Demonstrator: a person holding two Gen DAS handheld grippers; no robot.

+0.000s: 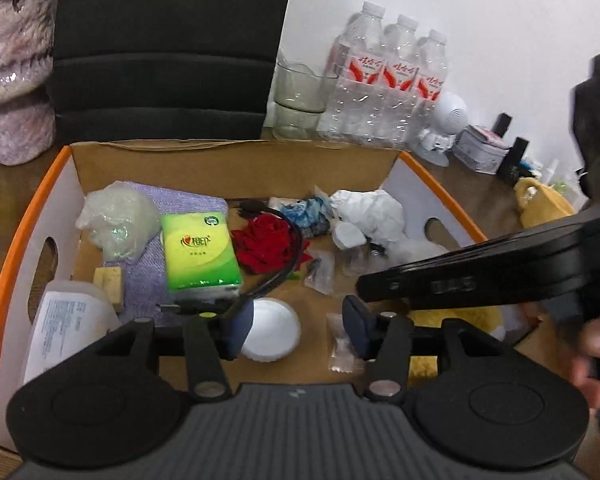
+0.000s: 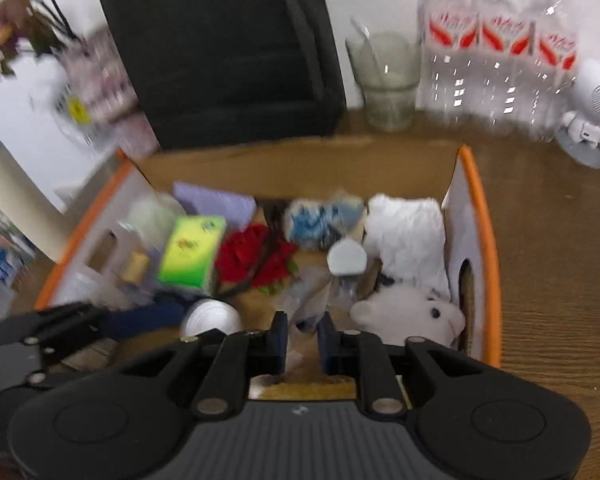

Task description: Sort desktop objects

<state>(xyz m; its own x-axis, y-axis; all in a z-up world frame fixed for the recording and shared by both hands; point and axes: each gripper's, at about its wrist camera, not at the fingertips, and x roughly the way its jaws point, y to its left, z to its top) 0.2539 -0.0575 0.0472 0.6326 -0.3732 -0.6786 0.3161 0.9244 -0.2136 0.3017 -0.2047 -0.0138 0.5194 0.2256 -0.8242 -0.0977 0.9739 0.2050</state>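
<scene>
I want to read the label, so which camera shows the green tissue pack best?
The left wrist view: the green tissue pack lies sharp and face-up in the box, logo visible. In the right wrist view it is motion-blurred and its print unreadable.

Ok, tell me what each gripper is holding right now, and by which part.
Nothing is held. The left gripper has open jaws above the box, and the right gripper has a narrow, empty gap.

A brown wooden table (image 2: 548, 280) fills the lower right of the right wrist view. Behind it, at the top middle, stands a black chair back (image 1: 168, 40). A plain white wall (image 1: 480, 8) fills the upper right. The light is bright and even.
</scene>
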